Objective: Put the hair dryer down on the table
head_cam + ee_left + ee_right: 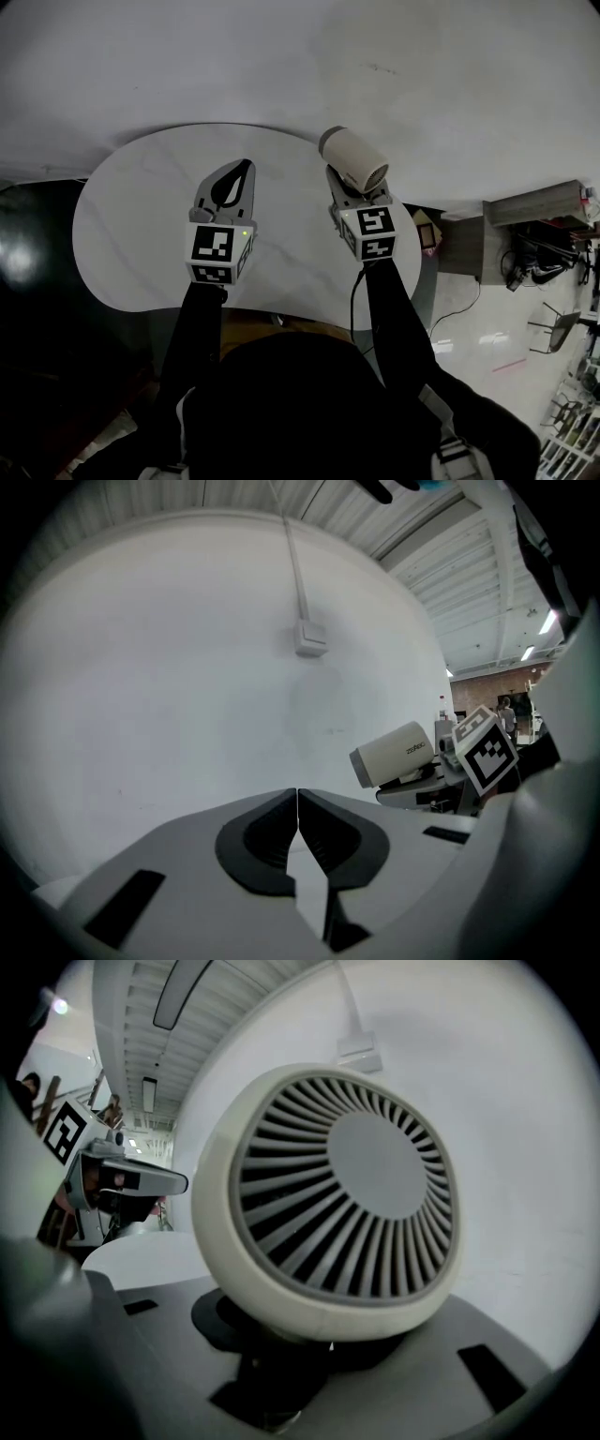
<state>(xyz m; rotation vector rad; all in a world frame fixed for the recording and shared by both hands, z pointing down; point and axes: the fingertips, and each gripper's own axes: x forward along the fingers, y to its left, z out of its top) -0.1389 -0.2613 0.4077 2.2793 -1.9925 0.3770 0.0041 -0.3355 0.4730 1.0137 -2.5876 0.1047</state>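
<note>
Black sleeves [389, 309] reach out to both tools above the white bench [131, 225]. The right gripper [343, 180] has its fingers clamped about halfway closed on the handle of the hair dryer [354, 157], whose pale barrel rides above them near the bench's far right edge.

The main risk is top-heaviness: set down on its handle, the dryer would likely topple or roll when released. Laying it on its side looks safer. A dark cord [353, 295] hangs off the near edge, and its weight could drag the dryer toward that edge.

The left gripper [241, 172] is empty, its fingers pressed together. It hovers well apart to the left, clear of the landing spot. Nothing on the bench blocks the way, and only a bare wall [169, 667] lies beyond.
</note>
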